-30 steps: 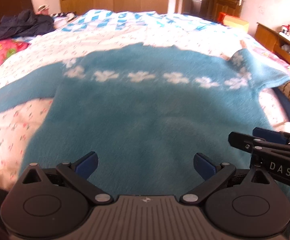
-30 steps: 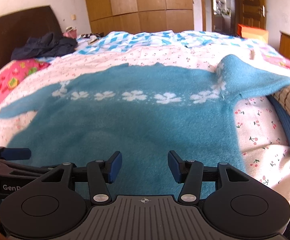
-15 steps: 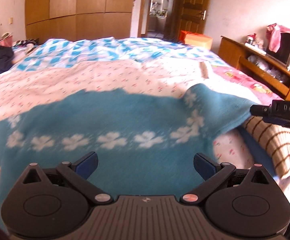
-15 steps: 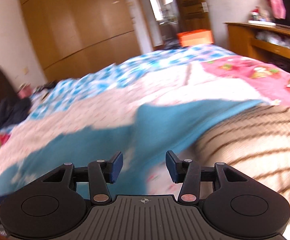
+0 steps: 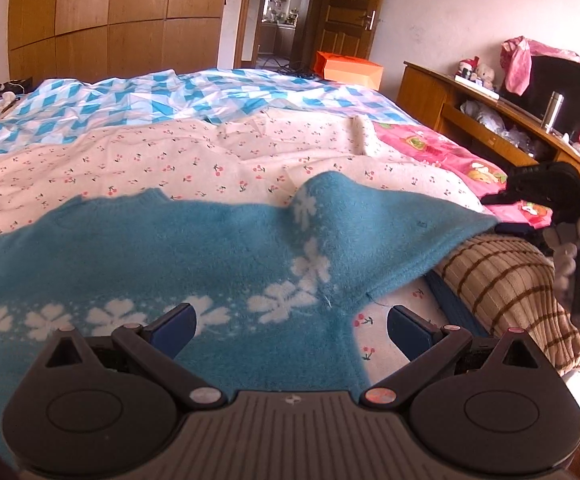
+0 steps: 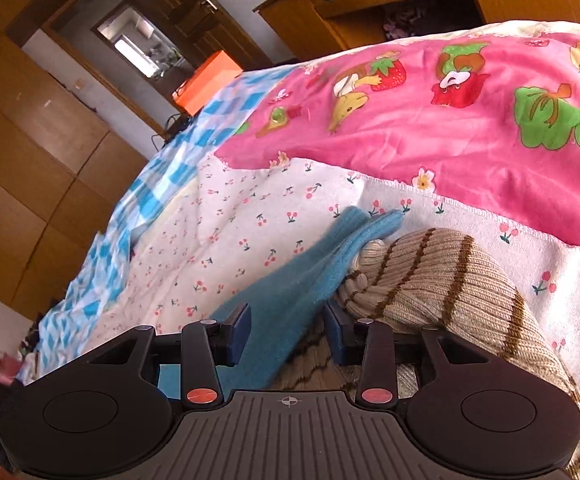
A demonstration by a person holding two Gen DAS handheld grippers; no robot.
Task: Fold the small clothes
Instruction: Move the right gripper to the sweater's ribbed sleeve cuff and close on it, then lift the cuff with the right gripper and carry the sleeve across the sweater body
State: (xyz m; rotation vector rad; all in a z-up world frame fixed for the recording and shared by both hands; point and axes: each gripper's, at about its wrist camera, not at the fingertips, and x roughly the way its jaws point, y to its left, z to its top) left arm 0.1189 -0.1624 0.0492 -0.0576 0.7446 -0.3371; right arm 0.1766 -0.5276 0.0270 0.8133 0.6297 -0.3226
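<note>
A blue fleece sweater point(image 5: 177, 256) with a band of white flowers lies spread flat on the bed. Its right sleeve point(image 5: 390, 224) stretches out to the right and rests on a beige brown-striped knit garment point(image 5: 502, 280). My left gripper point(image 5: 290, 326) is open and empty, low over the sweater near the right armpit. My right gripper point(image 6: 287, 330) is open, tilted, with the sleeve point(image 6: 290, 292) lying between its fingers, cuff end point(image 6: 382, 222) ahead. The striped knit point(image 6: 442, 276) lies just right of it. The right gripper's body shows in the left wrist view at the far right.
The bed has a cherry-print cover point(image 5: 169, 160), a blue checked sheet point(image 5: 129, 100) behind and a pink cartoon quilt point(image 6: 450, 120) to the right. A wooden shelf unit point(image 5: 490, 120) stands beyond the bed's right side. An orange box point(image 5: 350, 70) sits near the door.
Both grippers have swung to the right along the sweater. The right gripper has rolled sideways and come down over the right sleeve. Both stay open.
</note>
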